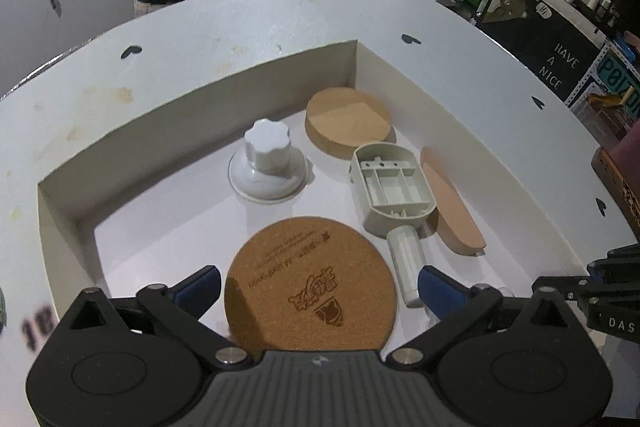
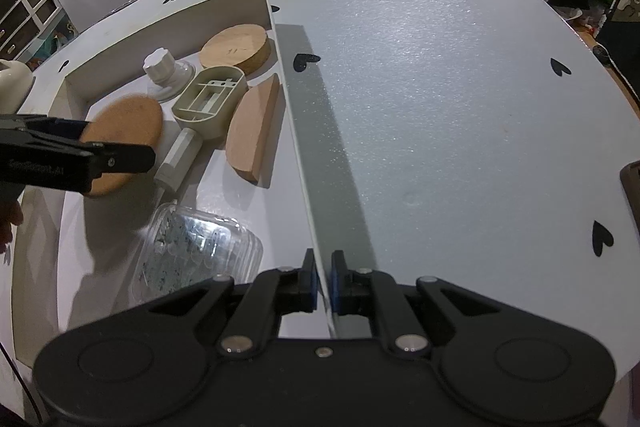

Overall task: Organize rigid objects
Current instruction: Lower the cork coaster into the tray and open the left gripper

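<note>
Taking the white box (image 1: 208,95) on the worktop (image 2: 440,67) as landmark, and going left to right: nearest its left wall the white knob on a clear suction base (image 1: 268,163) stands upright. Next, near the front, the round cork coaster (image 1: 312,283) lies between the spread fingers of the left gripper (image 1: 320,287); the jaws stand wide and the pads do not seem to press on it, so it reads as just let go inside the box, printed face up. Behind it, in the far right corner, sits the thick cork disc (image 1: 346,123). Right of the coaster, the beige plastic handle-shell (image 1: 390,187) lies hollow side up, its long axis running from that far corner toward the front, stem end nearest the camera. The half-round wooden piece (image 1: 454,205) lies beside the right wall, its long axis parallel to the wall. A clear plastic tub (image 2: 196,251) sits at the box's near end. The right gripper (image 2: 322,285) is clamped on the right wall's edge, probably steadying the box.
</note>
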